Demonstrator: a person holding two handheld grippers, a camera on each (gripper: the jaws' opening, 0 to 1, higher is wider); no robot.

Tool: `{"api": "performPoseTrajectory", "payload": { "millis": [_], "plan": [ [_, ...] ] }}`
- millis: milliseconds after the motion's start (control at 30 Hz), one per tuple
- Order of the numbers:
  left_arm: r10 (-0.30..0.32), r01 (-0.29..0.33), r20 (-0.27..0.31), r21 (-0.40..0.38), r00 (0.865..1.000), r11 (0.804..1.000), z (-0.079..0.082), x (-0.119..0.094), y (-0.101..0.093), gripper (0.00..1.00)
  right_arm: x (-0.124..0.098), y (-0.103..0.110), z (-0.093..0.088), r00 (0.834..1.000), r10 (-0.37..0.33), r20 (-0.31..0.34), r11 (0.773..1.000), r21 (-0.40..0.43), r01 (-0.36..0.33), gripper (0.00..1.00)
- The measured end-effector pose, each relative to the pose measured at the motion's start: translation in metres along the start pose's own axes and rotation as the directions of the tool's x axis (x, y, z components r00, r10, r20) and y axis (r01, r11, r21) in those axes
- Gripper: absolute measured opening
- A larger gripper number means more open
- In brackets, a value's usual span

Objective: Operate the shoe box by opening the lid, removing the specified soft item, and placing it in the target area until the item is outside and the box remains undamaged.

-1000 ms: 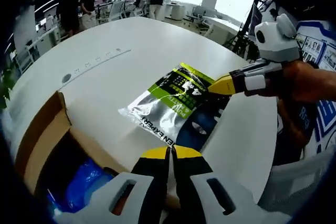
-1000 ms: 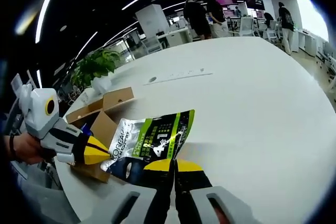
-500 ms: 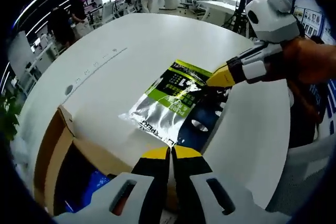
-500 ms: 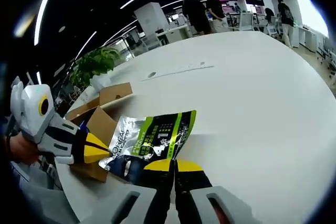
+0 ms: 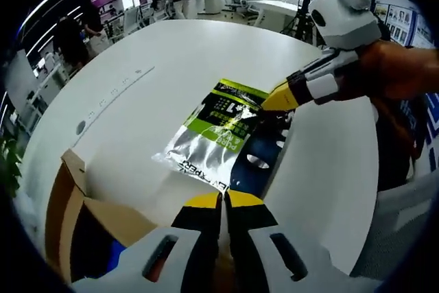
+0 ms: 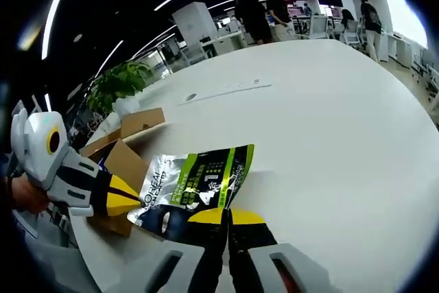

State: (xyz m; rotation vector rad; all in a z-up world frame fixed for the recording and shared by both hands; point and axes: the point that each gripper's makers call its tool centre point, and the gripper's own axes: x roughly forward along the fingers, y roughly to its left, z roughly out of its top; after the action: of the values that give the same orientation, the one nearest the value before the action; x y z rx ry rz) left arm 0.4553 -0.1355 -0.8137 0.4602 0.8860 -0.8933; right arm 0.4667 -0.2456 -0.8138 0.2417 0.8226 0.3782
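Open-plan office space with strip lights overhead, desks, chairs and standing people lies beyond a big round white worktop (image 5: 171, 53); a potted plant (image 6: 122, 84) stands past the worktop's far edge in the right gripper view, up and to the left of the right tongs (image 6: 226, 217); the soft item, a flat silver, green and dark blue pouch (image 5: 223, 135), lies on the worktop outside the shoe box (image 5: 75, 224), directly ahead of both tongs; in the left gripper view the left tongs (image 5: 223, 200) rise from the bottom with their yellow tips pressed together on nothing, just short of the pouch's near edge; the open cardboard shoe box sits to their left, a flap standing up and something blue showing inside; the right tongs come in from the upper right, held by a hand (image 5: 398, 73), their yellow tip at the pouch's far dark corner; in the right gripper view the right tongs are clenched on the pouch's near edge, and the left tongs enter from the left, in front of the shoe box.
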Motion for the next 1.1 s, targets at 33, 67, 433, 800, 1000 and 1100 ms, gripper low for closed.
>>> {"api": "performPoseTrajectory", "payload": {
  "millis": [33, 67, 433, 800, 1000, 1100],
  "plan": [
    [-0.001, 0.001, -0.004, 0.003, 1.000, 1.000, -0.001, 0.001, 0.000, 0.00, 0.000, 0.000, 0.000, 1.000, 0.000, 0.000, 1.000, 0.001, 0.000, 0.00],
    [0.000, 0.000, -0.007, 0.008, 1.000, 1.000, -0.001, 0.002, -0.001, 0.00, 0.001, -0.001, -0.001, 1.000, -0.001, -0.003, 1.000, 0.002, 0.001, 0.00],
    [-0.002, 0.007, -0.052, 0.102, 0.999, 0.995, -0.008, 0.008, -0.007, 0.01, 0.005, -0.006, -0.008, 1.000, -0.009, -0.027, 1.000, -0.017, 0.008, 0.00],
    [0.002, 0.008, -0.075, 0.138, 0.997, 0.990, -0.012, 0.014, -0.006, 0.00, 0.007, -0.005, -0.021, 0.999, -0.010, -0.042, 1.000, 0.001, 0.010, 0.00],
    [-0.002, 0.011, -0.070, 0.125, 0.998, 0.992, -0.012, 0.013, -0.005, 0.00, 0.008, -0.007, -0.023, 0.999, -0.015, -0.047, 1.000, 0.007, 0.015, 0.00],
    [-0.005, 0.013, -0.066, 0.120, 0.998, 0.993, -0.012, 0.013, -0.006, 0.00, 0.007, -0.008, -0.023, 0.999, -0.017, -0.048, 1.000, 0.009, 0.018, 0.00]
  ]
}}
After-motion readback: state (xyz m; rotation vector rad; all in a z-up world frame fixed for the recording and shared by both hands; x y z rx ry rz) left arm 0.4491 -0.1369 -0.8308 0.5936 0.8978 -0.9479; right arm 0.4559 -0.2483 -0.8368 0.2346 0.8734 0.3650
